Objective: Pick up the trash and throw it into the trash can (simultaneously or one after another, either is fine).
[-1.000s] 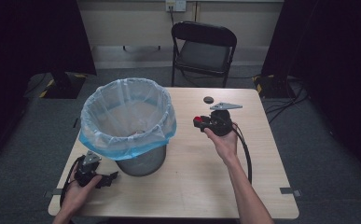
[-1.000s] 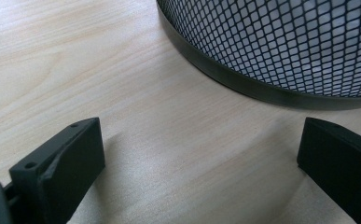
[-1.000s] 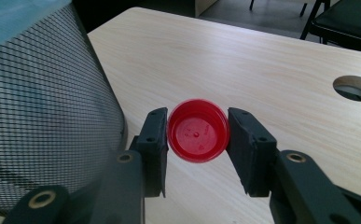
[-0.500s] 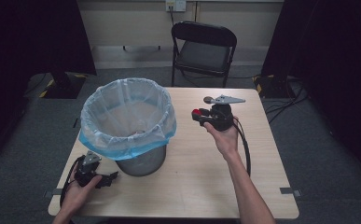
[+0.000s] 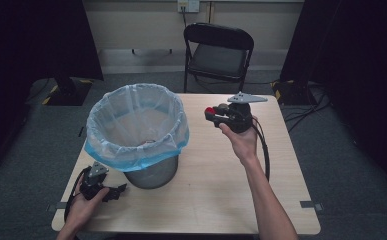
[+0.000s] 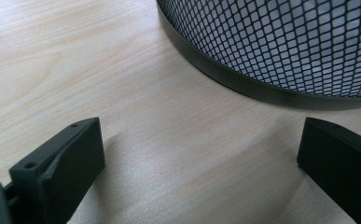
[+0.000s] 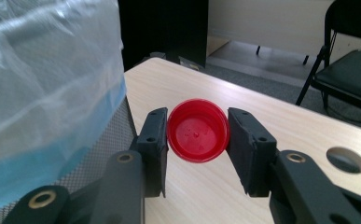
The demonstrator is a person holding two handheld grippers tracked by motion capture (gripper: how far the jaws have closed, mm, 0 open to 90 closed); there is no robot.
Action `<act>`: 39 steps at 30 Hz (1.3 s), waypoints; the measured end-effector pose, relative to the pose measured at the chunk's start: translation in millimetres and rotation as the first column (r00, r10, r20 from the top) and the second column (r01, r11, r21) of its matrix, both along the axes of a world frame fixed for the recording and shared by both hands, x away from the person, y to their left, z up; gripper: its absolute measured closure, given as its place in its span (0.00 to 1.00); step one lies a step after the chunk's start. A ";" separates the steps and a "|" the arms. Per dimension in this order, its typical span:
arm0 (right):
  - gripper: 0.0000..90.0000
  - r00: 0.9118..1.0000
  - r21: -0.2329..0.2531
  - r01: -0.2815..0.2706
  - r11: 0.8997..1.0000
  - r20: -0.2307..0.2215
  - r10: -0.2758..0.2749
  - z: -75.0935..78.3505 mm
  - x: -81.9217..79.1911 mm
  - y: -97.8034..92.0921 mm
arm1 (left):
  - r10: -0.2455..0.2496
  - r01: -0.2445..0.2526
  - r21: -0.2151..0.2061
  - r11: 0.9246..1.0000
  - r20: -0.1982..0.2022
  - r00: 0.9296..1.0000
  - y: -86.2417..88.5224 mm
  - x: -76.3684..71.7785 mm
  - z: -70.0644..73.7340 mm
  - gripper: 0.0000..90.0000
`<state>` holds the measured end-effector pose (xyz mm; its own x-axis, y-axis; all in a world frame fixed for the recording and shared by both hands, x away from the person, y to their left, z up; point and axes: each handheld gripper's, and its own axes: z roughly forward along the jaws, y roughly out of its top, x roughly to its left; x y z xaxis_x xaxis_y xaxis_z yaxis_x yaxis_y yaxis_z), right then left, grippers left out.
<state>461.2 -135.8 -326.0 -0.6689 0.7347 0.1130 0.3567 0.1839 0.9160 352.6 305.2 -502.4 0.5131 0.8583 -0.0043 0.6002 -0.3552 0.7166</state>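
A red bottle cap (image 7: 197, 130) sits pinched between the jaws of my right gripper (image 7: 197, 140), its hollow side facing the camera. In the high view that right gripper (image 5: 212, 115) is held above the table, just right of the mesh bin (image 5: 151, 172) lined with a clear and blue bag (image 5: 136, 125); the red cap (image 5: 209, 111) shows at its tip. My left gripper (image 5: 116, 191) rests low at the table's front left, open, its jaws wide apart beside the mesh bin's base (image 6: 243, 74) with nothing between them.
A wooden table (image 5: 216, 200) carries the bin. A black folding chair (image 5: 217, 55) stands behind its far edge. A round cable hole (image 7: 346, 159) lies in the tabletop near the right gripper. Something small lies at the bin's bottom (image 5: 148, 141).
The right gripper has lifted with the red cap and drifted slightly away from me and leftward, toward the bin. The left gripper has stayed put.
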 end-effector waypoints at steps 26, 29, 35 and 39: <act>0.66 0.992 0.069 -0.071 0.995 0.109 0.063 52.4 -5.7 20.5 | 0.000 0.000 0.000 1.000 0.000 1.000 0.0 0.0 0.0 0.00; 0.66 0.990 0.081 -0.081 0.993 0.124 0.071 58.4 -6.2 22.4 | 0.000 0.000 0.000 1.000 0.000 1.000 0.0 0.0 0.0 0.00; 0.66 0.984 0.091 -0.109 0.990 0.155 0.094 69.2 -8.8 25.5 | 0.000 0.000 0.000 1.000 0.000 1.000 0.0 0.0 0.0 0.00; 0.66 0.981 0.097 -0.123 0.988 0.163 0.106 71.8 -11.8 31.1 | 0.000 0.000 0.000 1.000 0.000 1.000 0.0 0.0 0.0 0.00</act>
